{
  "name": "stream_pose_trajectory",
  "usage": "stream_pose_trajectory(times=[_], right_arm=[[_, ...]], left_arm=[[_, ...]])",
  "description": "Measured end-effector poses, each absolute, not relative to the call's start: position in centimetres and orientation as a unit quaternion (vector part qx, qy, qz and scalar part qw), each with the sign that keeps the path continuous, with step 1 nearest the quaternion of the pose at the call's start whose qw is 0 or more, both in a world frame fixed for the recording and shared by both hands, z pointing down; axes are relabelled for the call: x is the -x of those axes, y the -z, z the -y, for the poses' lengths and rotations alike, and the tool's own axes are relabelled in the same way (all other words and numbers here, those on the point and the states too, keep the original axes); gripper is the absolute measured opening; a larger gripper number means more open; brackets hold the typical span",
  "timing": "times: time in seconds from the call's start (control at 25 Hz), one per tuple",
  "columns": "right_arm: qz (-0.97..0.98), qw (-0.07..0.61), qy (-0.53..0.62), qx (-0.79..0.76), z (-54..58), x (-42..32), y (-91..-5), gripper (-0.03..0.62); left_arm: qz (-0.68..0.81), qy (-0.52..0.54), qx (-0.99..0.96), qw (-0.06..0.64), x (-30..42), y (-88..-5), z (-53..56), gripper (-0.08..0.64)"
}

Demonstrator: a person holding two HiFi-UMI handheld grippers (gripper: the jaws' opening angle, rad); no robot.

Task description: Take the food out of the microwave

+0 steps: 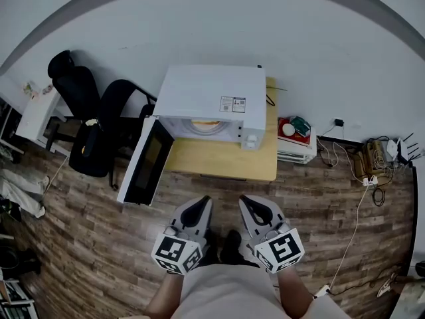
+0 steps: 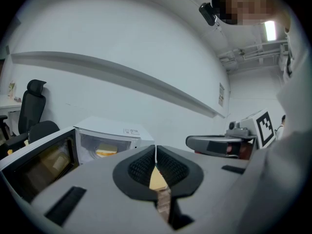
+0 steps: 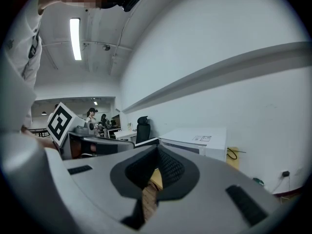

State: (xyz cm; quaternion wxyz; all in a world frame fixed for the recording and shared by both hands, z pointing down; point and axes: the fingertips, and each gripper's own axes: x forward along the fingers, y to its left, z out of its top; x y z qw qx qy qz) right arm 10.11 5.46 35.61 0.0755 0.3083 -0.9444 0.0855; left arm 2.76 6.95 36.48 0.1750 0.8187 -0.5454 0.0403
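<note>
A white microwave (image 1: 212,102) stands on a low wooden table (image 1: 226,159) against the wall, its door (image 1: 145,161) swung open to the left. A plate of yellowish food (image 1: 207,125) sits inside the lit cavity. It also shows as food (image 2: 106,151) in the left gripper view, behind the open door (image 2: 41,162). My left gripper (image 1: 202,203) and right gripper (image 1: 246,201) hover side by side over the floor, short of the table. Both are shut and hold nothing. The left gripper (image 2: 155,148) points toward the microwave (image 2: 109,130). The right gripper (image 3: 157,149) has the microwave (image 3: 197,139) ahead to its right.
Black office chairs (image 1: 89,108) stand left of the table beside a white desk (image 1: 36,115). A white unit with a red top (image 1: 295,138) sits on the floor to the table's right. Cables and a power strip (image 1: 368,161) lie on the wooden floor further right.
</note>
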Motion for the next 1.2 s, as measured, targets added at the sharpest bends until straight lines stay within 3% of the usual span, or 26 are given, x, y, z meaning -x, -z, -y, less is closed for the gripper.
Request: stream_pose_trajectory(times=[1.2], right_arm=[[0.93, 0.11, -0.071, -0.344, 3.9, -2.4, -35.8, -0.002]], left_arm=[[0.504, -0.009, -0.841, 0.199, 4.3, -38.7, 5.3, 0.009]])
